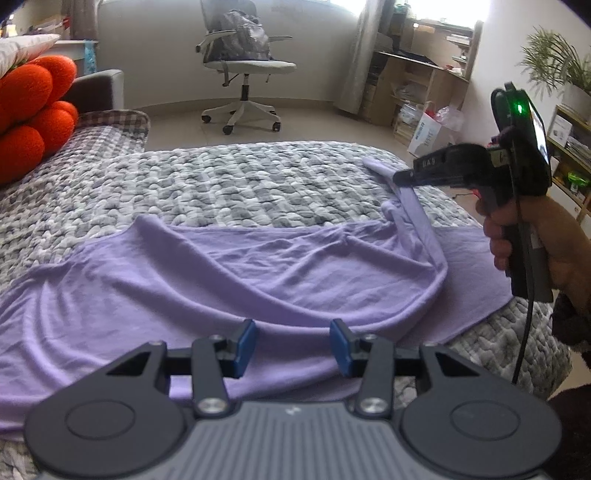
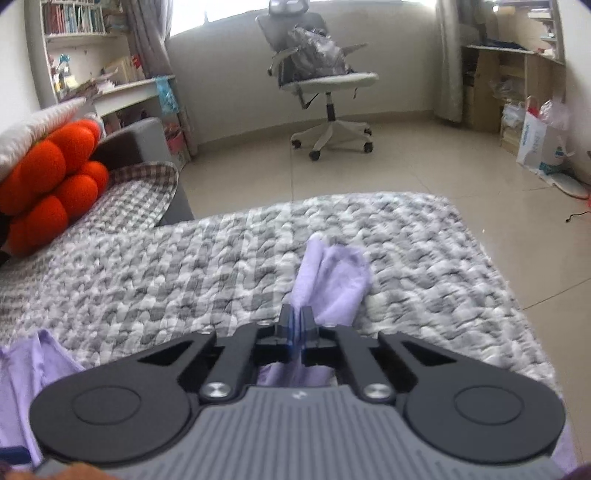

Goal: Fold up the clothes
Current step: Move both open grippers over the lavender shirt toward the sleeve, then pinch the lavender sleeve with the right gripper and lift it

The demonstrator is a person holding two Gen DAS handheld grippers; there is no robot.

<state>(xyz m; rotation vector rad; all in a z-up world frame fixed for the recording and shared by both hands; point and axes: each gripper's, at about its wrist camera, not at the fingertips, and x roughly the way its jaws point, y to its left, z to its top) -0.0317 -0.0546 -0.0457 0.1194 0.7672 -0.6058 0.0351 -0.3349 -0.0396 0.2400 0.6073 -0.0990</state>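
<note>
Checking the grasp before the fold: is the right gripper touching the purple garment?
Touching. The right wrist view shows the right gripper shut on a bunched strip of the purple garment, with cloth emerging ahead of its pads.

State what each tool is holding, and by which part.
The right tool is pinching the lilac garment by its narrow sleeve end. The left tool is open above the cloth, holding nothing.

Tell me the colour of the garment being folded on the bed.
The garment is plain light purple, lilac; the left wrist view shows it best.

Home bedroom: bed, bookshelves
</note>
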